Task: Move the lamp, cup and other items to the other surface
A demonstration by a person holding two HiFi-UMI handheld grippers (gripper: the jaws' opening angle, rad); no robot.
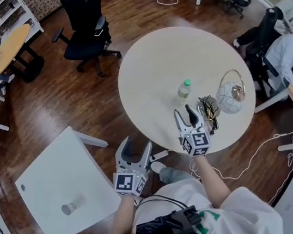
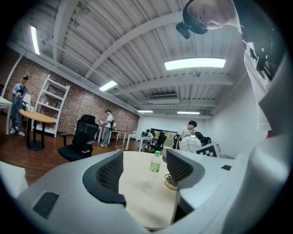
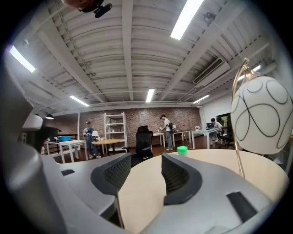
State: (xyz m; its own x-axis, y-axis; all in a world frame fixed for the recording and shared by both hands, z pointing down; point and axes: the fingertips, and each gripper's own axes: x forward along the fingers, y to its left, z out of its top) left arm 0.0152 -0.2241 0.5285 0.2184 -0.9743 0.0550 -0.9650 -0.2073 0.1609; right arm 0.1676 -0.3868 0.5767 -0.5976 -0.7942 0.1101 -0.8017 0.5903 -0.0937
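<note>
1. The person's white shirt (image 1: 244, 211) fills the bottom edge of the head view. Both forearms reach forward, and each holds its gripper roughly level.
2. Left gripper (image 1: 138, 147): it hangs over the wooden floor (image 1: 80, 113), just short of the near edge of the round table (image 1: 150, 69). Its fingers stand wide apart with nothing between them.
3. Right gripper (image 1: 184, 114): it hangs over the round table's near edge. Its fingers are partly apart and the gap is empty.
4. White square table (image 1: 50, 173): it stands to the left of the left fingers and behind them. The cup (image 1: 72, 205) is on this table, apparently lying on its side with its long axis flat along the top, well apart from both grippers.
5. Cable bundle (image 1: 209, 108): a dark tangle just right of the right fingers.
6. Bottle (image 1: 184, 90): it stands upright just beyond the right fingertips, green cap up.
7. Lamp (image 1: 231, 96): it stands right of the right fingers, past the cable bundle. It is upright, a white globe under a gold hoop.
8. Room: a black office chair (image 1: 86, 32) stands beyond the round table, and a brick wall closes the far side.
</note>
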